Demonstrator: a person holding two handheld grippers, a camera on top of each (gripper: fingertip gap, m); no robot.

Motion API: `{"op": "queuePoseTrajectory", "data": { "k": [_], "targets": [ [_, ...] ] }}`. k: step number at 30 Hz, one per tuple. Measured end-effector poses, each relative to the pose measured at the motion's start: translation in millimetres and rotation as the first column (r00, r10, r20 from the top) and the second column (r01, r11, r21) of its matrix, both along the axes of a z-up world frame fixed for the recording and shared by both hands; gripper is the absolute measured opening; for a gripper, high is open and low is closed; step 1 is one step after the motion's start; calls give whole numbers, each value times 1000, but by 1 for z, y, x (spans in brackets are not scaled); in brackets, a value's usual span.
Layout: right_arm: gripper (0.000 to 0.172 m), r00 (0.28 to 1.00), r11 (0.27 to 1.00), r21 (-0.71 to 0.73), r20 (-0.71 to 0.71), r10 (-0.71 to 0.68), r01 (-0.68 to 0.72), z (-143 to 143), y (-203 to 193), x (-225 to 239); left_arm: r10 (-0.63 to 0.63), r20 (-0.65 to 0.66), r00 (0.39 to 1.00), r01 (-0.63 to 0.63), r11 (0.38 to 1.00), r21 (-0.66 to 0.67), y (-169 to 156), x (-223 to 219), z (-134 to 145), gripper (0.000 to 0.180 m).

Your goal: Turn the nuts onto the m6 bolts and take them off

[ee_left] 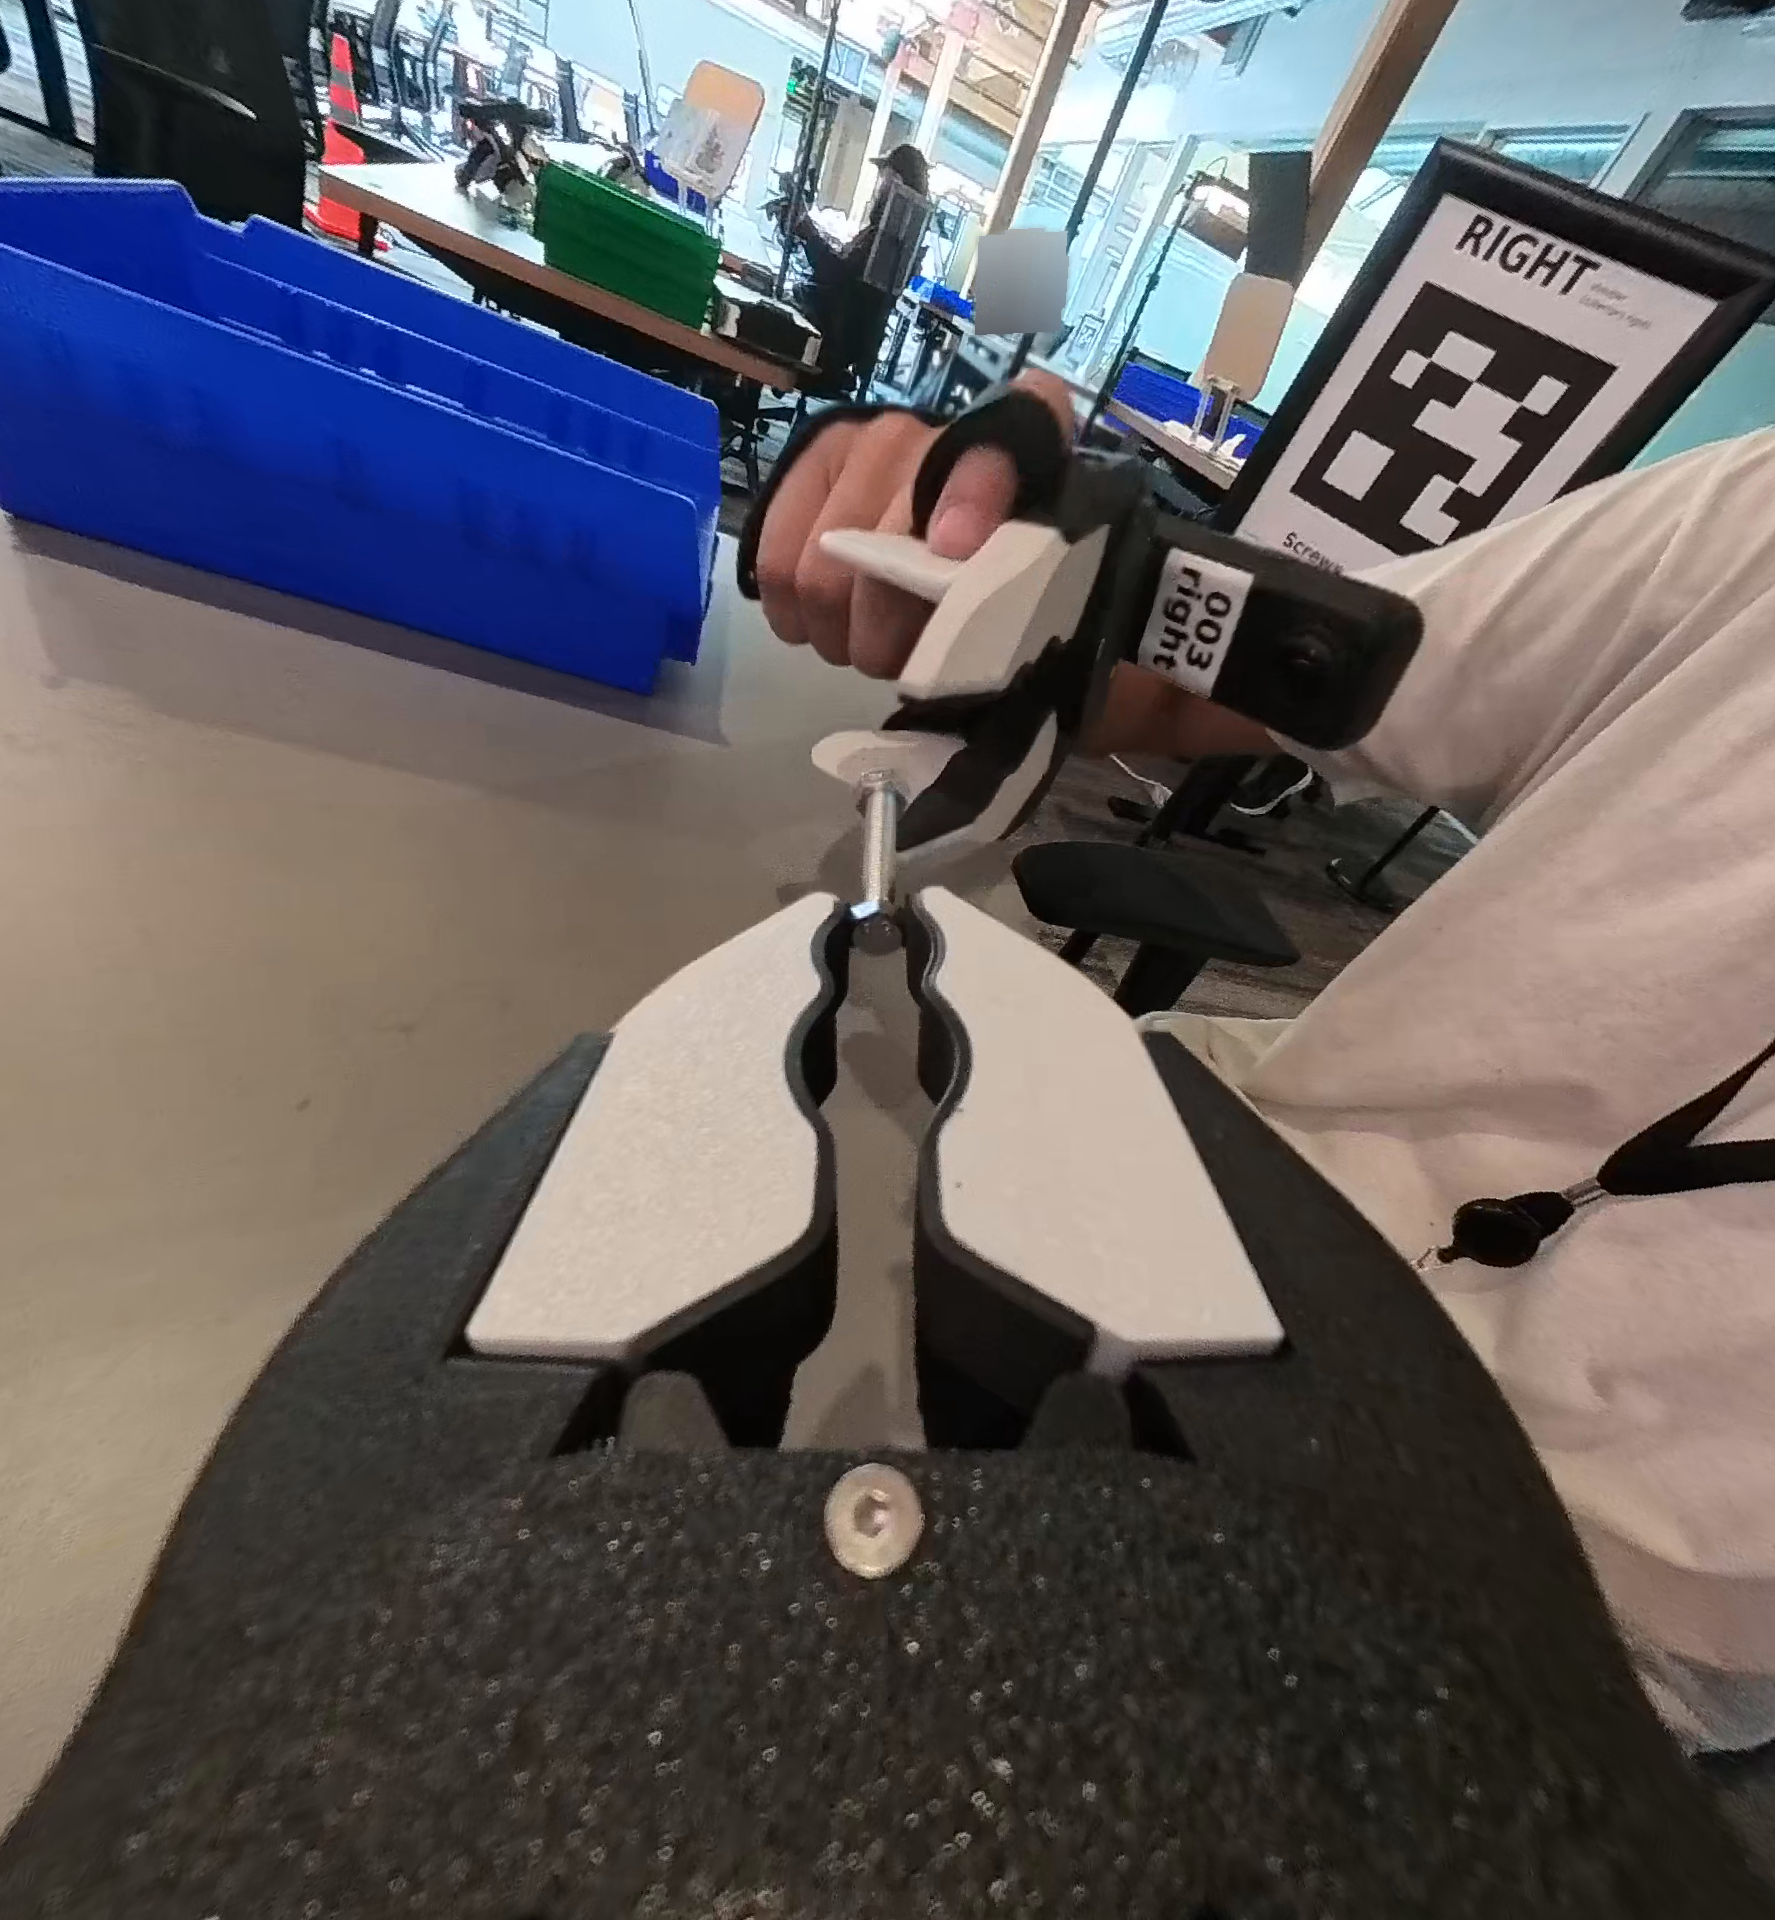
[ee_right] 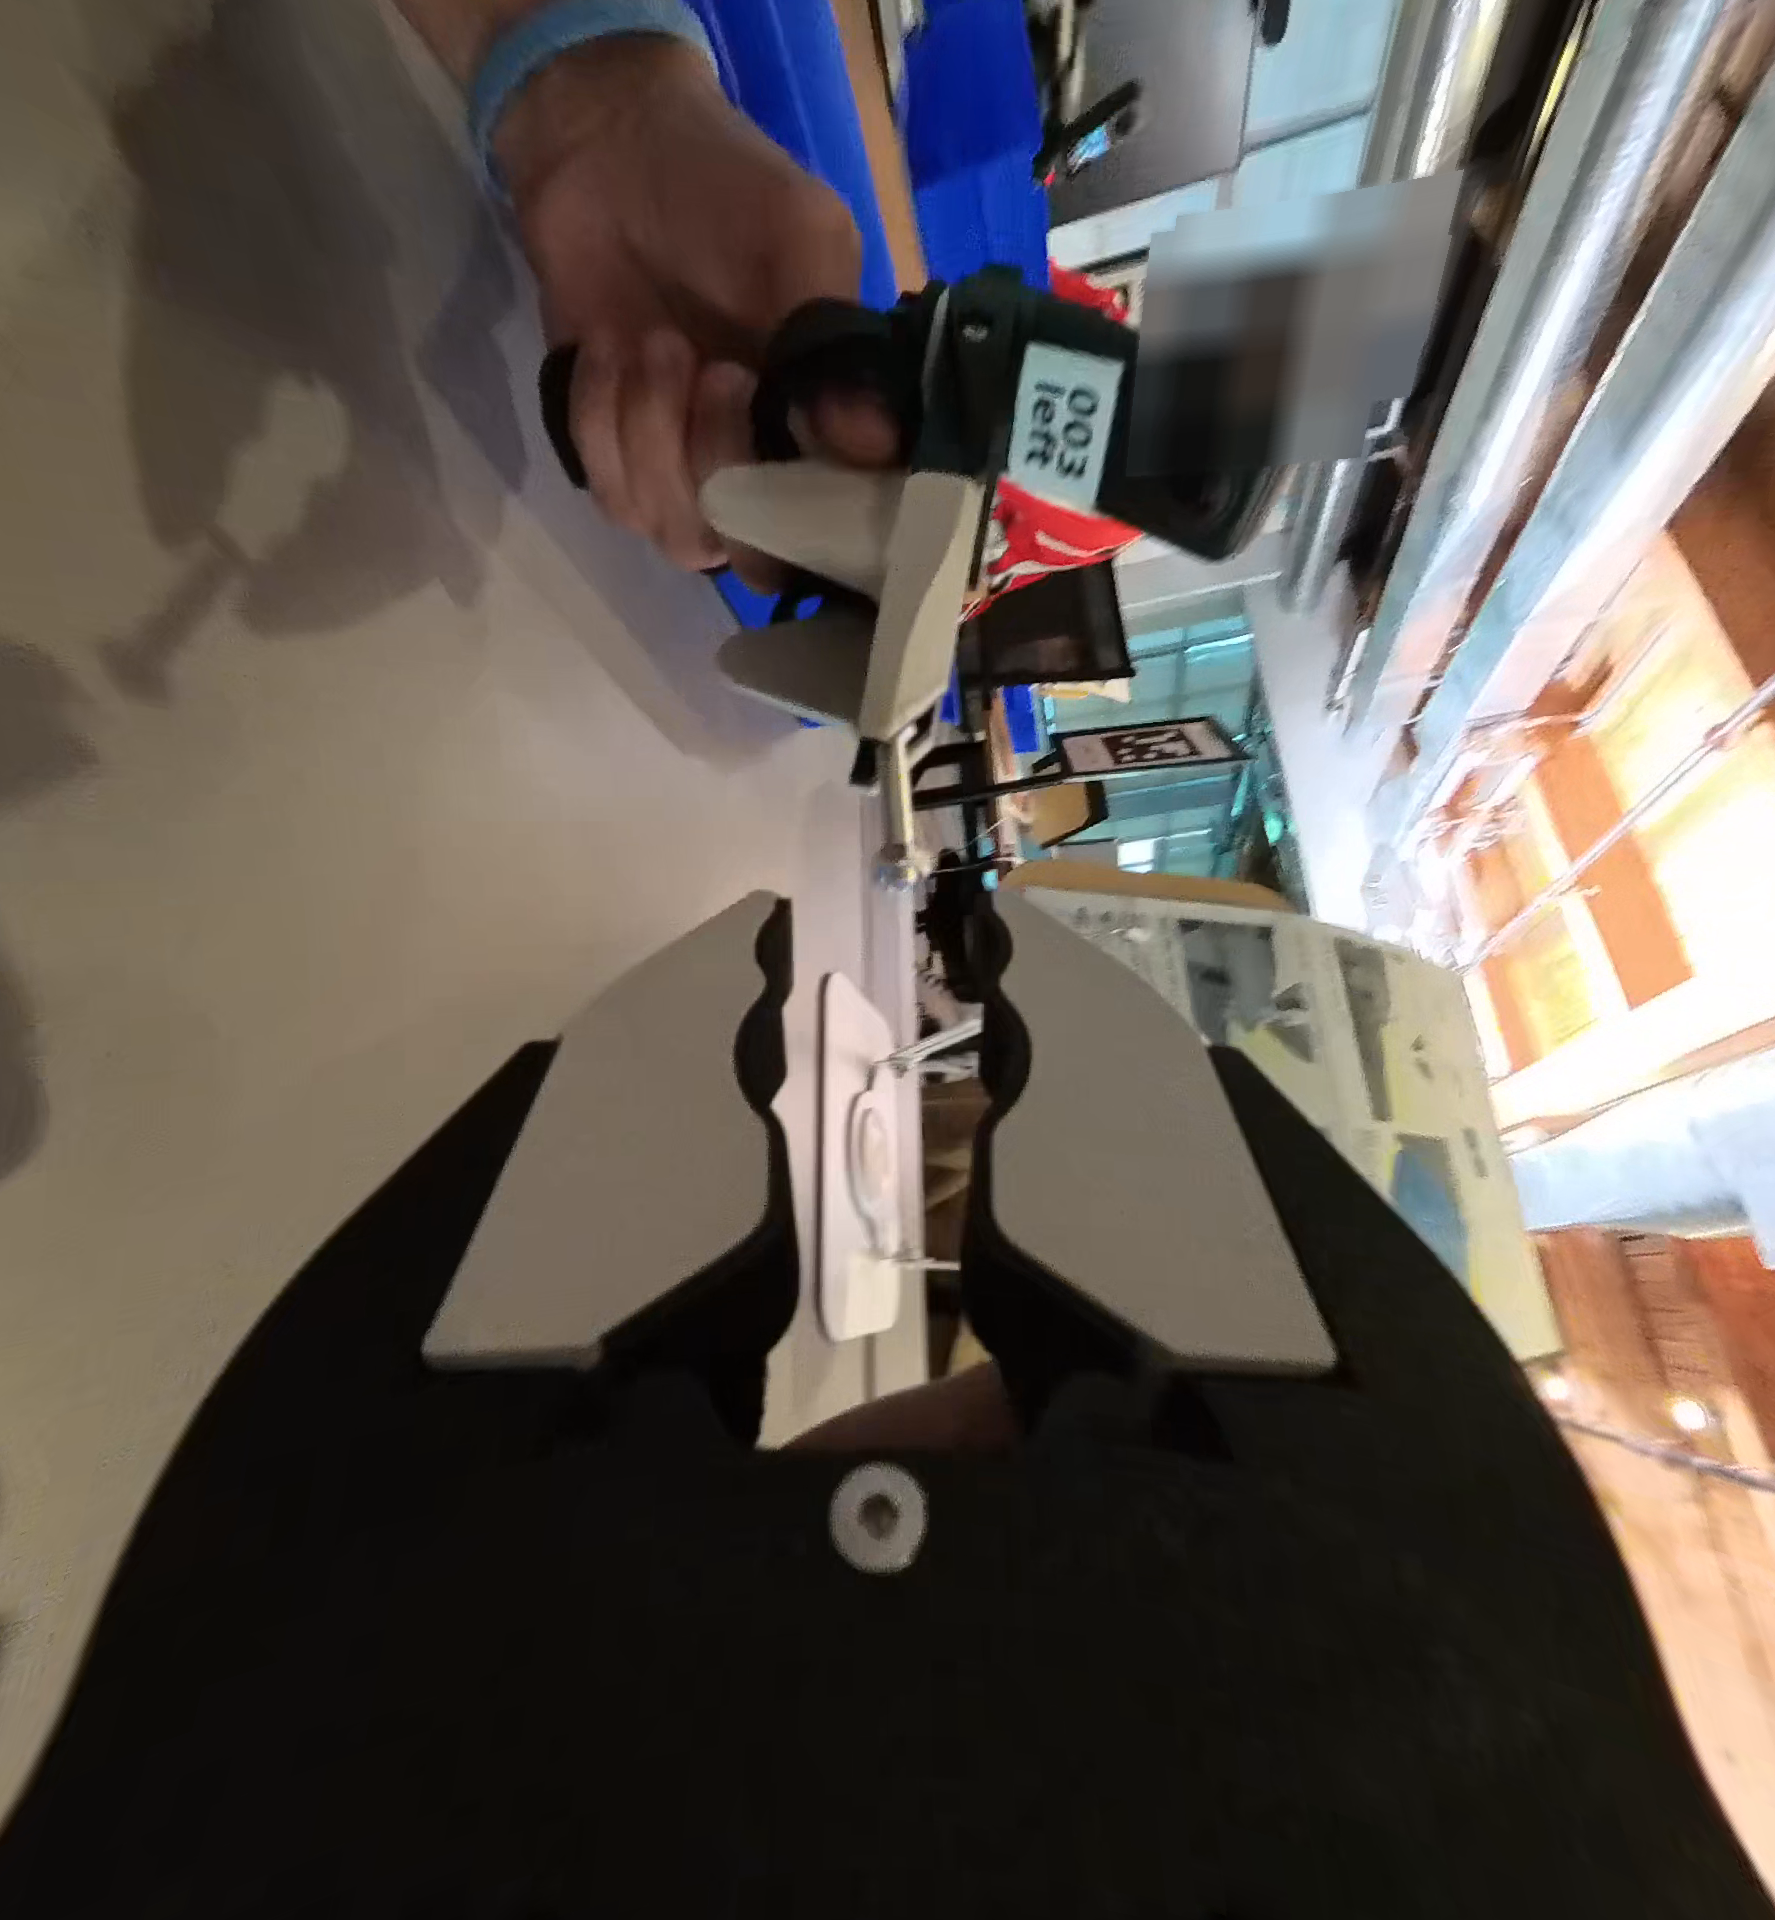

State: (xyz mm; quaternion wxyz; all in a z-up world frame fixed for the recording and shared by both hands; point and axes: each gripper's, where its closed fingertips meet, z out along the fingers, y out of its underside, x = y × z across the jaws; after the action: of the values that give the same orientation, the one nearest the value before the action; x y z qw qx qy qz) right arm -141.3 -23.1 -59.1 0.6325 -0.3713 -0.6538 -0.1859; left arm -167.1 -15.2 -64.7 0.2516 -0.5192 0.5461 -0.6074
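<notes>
In the left wrist view my left gripper is shut on the hex head of a silver bolt. The bolt points away from it, above the grey table. A nut sits on the far end of the thread. My right gripper stands open around that end, one finger above the nut and one below, neither pressing on it. In the right wrist view my right gripper is wide open with nothing between its pads. The nut lies just beyond its tips, on the bolt held by the left gripper.
A blue bin stands on the table at the back left. A framed marker sign stands at the back right. A black chair is below the table edge. A person's white sleeve fills the right side. Less than 4 cm separates the two grippers' tips.
</notes>
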Motion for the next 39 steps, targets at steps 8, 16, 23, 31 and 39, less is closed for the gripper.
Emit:
{"op": "queuePoseTrajectory", "data": {
  "k": [8,16,23,31,39],
  "targets": [
    [10,999,1000,-22,49,11,-10,-8,10,-11,-6,-35,999,7,1000,11,-2,2,-6,10],
    [10,834,443,-835,-475,-282,-326,-6,14,-18,64,29,997,-66,996,62,7,0,5,10],
    [10,546,-347,-464,-412,-729,-815,-4,18,-16,130,16,991,-131,983,131,15,4,0,10],
    [41,531,-115,-611,-561,-635,-783,-11,12,-14,122,18,992,-123,988,98,16,4,1,10],
    [30,969,979,-70,-150,-198,190,-9,15,8,59,25,998,-59,998,14,11,-1,5,10]
  ]
}}
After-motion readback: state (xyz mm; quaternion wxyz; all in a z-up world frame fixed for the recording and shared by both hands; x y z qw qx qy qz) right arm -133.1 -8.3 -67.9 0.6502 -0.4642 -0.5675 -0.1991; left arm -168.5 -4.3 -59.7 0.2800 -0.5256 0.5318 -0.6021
